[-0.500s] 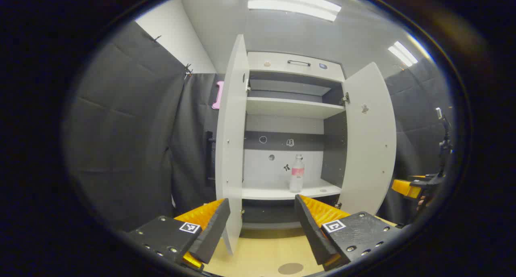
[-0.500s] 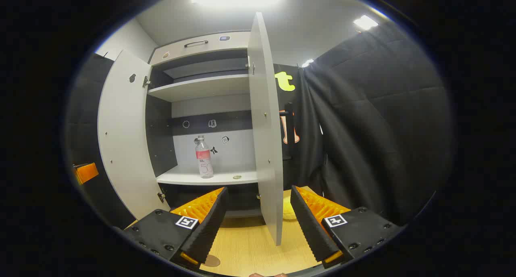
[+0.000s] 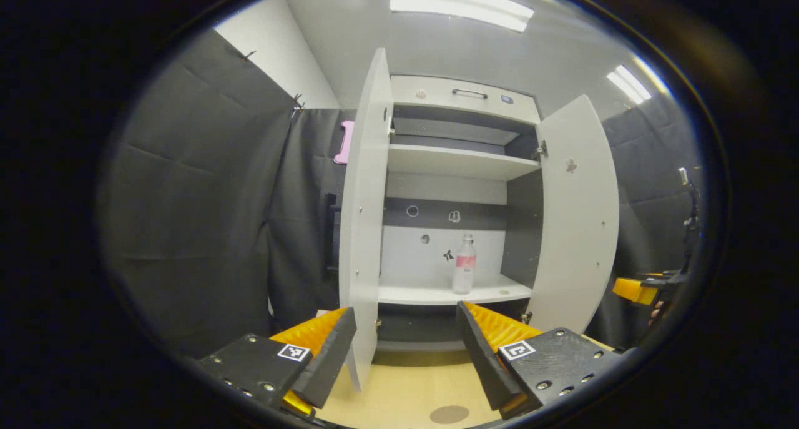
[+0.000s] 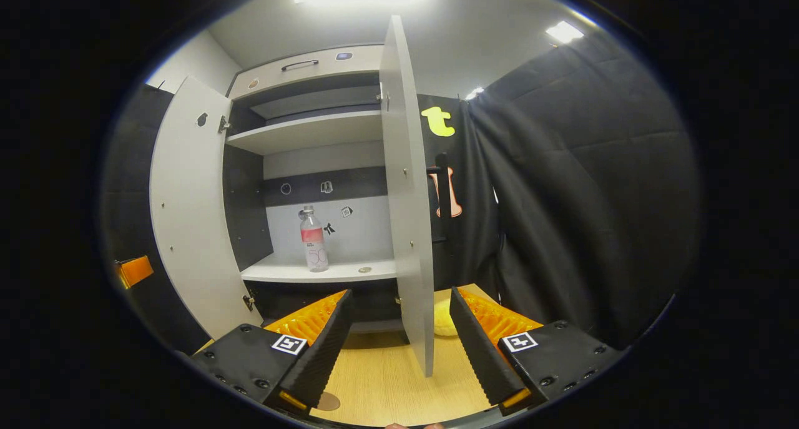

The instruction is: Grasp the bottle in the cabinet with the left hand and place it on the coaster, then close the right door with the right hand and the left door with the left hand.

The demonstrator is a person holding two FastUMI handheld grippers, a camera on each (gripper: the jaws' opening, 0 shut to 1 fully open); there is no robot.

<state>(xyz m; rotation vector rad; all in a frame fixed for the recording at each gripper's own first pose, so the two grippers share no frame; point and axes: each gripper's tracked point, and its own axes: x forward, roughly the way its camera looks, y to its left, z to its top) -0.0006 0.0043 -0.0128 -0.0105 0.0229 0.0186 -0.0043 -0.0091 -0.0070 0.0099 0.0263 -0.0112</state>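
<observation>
A clear bottle (image 3: 464, 271) with a pink label stands upright on the lower shelf of the white cabinet (image 3: 459, 93), also visible as the bottle (image 4: 314, 248) in the right gripper view. Both doors stand open: the left door (image 3: 364, 229) edge-on, the right door (image 3: 577, 216) swung wide. A round brown coaster (image 3: 449, 414) lies on the wooden table in front. My left gripper (image 3: 406, 360) is open, well short of the shelf, holding nothing. My right gripper (image 4: 399, 348) is open beside the right door (image 4: 409, 198), its edge between the fingers' line of sight.
The wooden table (image 4: 381, 379) runs under the cabinet. A yellow object (image 4: 442, 324) lies behind the right door's lower edge. A small round thing (image 4: 365, 270) sits on the bottle's shelf. Black cloth walls close in on both sides. The right gripper (image 3: 633, 290) shows far right.
Both views have shifted slightly, with the cabinet sitting a little higher and nearer. The bottle and doors have not moved. Both grippers stay open.
</observation>
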